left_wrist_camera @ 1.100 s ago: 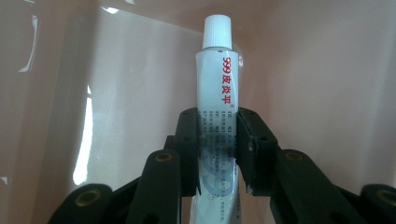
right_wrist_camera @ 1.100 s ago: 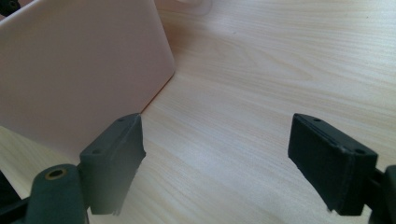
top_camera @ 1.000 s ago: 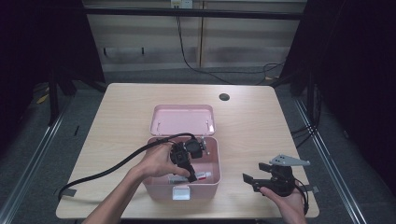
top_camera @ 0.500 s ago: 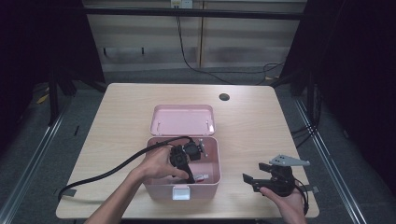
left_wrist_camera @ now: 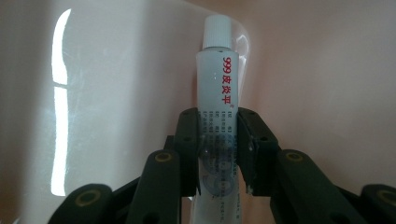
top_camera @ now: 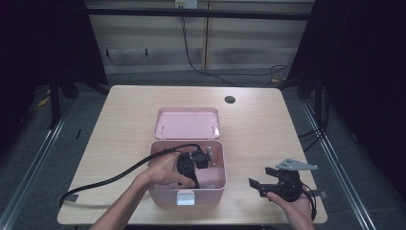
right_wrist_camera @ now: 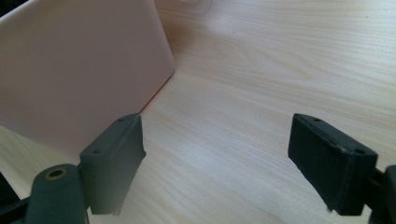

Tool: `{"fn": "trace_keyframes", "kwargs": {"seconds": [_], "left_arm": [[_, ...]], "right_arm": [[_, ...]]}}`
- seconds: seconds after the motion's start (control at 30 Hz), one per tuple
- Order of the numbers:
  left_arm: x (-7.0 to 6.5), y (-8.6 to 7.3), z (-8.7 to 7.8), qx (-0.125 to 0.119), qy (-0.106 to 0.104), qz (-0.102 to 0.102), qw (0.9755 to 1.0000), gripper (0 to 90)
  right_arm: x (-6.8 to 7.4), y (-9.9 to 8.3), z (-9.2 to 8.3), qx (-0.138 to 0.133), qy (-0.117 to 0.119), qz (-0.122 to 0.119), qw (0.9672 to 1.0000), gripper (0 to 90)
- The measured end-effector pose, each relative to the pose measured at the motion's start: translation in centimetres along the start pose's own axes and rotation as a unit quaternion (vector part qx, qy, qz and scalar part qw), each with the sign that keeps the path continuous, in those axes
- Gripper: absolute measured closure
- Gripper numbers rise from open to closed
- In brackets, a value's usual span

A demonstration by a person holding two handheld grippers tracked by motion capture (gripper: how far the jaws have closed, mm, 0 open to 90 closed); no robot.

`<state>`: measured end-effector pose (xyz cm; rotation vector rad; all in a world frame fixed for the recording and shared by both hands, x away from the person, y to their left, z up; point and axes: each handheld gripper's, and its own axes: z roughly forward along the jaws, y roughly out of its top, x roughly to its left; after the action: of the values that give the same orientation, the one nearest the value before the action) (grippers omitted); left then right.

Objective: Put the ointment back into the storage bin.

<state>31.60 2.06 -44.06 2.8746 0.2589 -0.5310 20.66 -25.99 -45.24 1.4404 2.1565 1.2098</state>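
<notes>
The white tube (left_wrist_camera: 217, 88) (red lettering) sits clamped in our left gripper (left_wrist_camera: 218, 140) inside the pink box (top_camera: 218, 187) — our right gripper (right_wrist_camera: 224, 158) rests wide open, empty, on the table (top_camera: 258, 124).

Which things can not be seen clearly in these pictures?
- Box contents: high view, hidden by the left hand and left tool.
- Tube lower end: left gripper view, cut off by the bottom edge.
- Small print on the tube: too small and blurred.
</notes>
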Motion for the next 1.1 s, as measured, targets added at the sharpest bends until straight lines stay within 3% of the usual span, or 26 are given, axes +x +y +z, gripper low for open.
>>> {"fn": "trace_keyframes", "kwargs": {"seconds": [0.1, 0.43, 0.73, 1.1], "left_arm": [[0.1, 0.1, 0.4, 0.013, 0.009, 0.001, 0.9999, 71.2], [0.4, 0.1, 1.2, 0.016, -0.008, 0.004, 0.9998, 71.1], [0.4, 0.0, 1.8, 0.033, -0.007, 0.004, 0.9994, 70.8], [0.7, 0.0, 2.1, 0.031, -0.017, -0.007, 0.9994, 69.5]], "right_arm": [[0.0, 0.0, 0.0, 0.0, -0.001, 0.001, 1.0, 17.7], [0.0, 0.0, 0.0, 0.0, -0.001, 0.0, 1.0, 17.7], [0.0, 0.0, 0.0, -0.001, 0.001, -0.001, 1.0, 17.7], [0.0, 0.0, 0.0, -0.001, 0.0, -0.001, 1.0, 17.7]]}}
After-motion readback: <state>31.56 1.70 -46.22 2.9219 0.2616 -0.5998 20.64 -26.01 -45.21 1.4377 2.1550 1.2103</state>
